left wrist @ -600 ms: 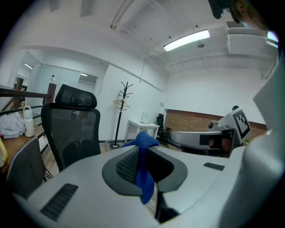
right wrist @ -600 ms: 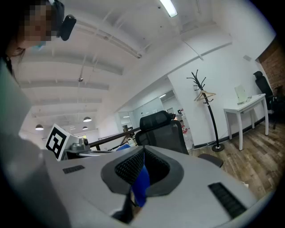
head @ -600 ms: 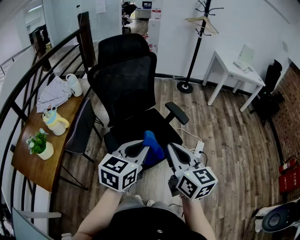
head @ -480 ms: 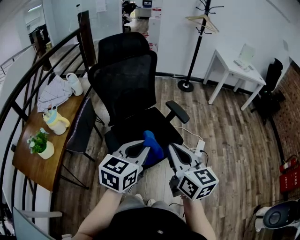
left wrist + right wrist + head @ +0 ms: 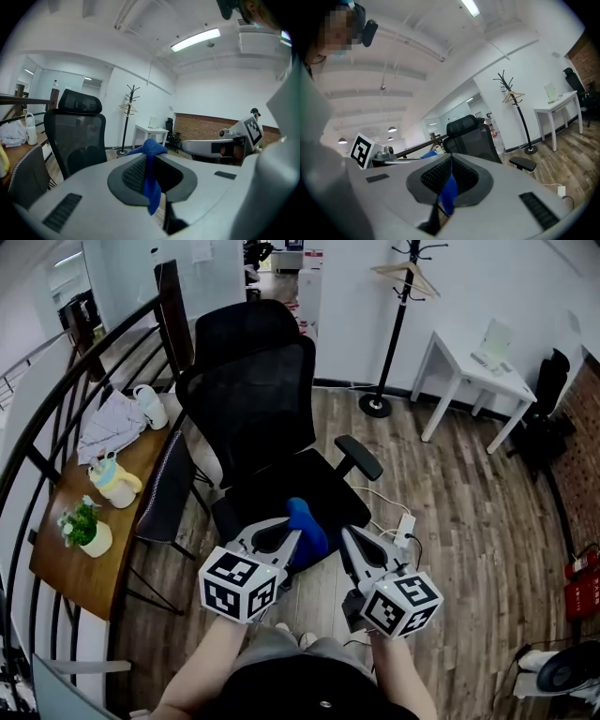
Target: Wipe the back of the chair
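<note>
Cloth [image 5: 306, 521] (pinched in left hand-held gripper [image 5: 296, 538]) near chair seat's [image 5: 281, 486] front edge.

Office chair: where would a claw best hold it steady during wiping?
Probably the armrest: this narrow padded bar juts out from the office chair on the person's right, clear of the seat, so a claw could close over it from above.

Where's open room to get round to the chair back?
Bare wood floor between the office chair's armrest, the coat stand's base and the white table. Crowded: the side table with jug, potted plant and rag, a second chair beside it; power strip by the right claw.
</note>
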{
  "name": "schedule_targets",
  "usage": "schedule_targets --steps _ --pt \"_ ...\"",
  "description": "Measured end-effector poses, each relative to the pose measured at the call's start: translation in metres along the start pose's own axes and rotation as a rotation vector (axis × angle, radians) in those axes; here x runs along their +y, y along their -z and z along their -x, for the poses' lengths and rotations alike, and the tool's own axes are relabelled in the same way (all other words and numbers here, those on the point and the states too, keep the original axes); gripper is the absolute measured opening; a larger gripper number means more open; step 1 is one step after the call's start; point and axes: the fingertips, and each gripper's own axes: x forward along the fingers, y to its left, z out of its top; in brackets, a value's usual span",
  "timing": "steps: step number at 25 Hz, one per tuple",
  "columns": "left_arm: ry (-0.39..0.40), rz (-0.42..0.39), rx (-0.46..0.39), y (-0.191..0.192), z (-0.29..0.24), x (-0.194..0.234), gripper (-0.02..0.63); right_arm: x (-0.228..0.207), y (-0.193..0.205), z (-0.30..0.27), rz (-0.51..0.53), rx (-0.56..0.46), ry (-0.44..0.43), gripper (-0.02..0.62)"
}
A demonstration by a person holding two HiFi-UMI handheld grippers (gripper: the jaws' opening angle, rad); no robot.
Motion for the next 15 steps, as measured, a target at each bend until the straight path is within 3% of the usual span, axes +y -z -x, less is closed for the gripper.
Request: schedule_targets --steps 8,15 --pt "-0.013 0.021 -0.001 0.011 -0.018 -0.011 0.038 -0.018 0.0 0.017 0.008 -0.007 -0.023 0.031" --pt "0.012 0.04 0.029 0.019 -0.045 -0.022 0.038 -0.046 0.003 0.024 -0.021 -0.002 0.006 0.031"
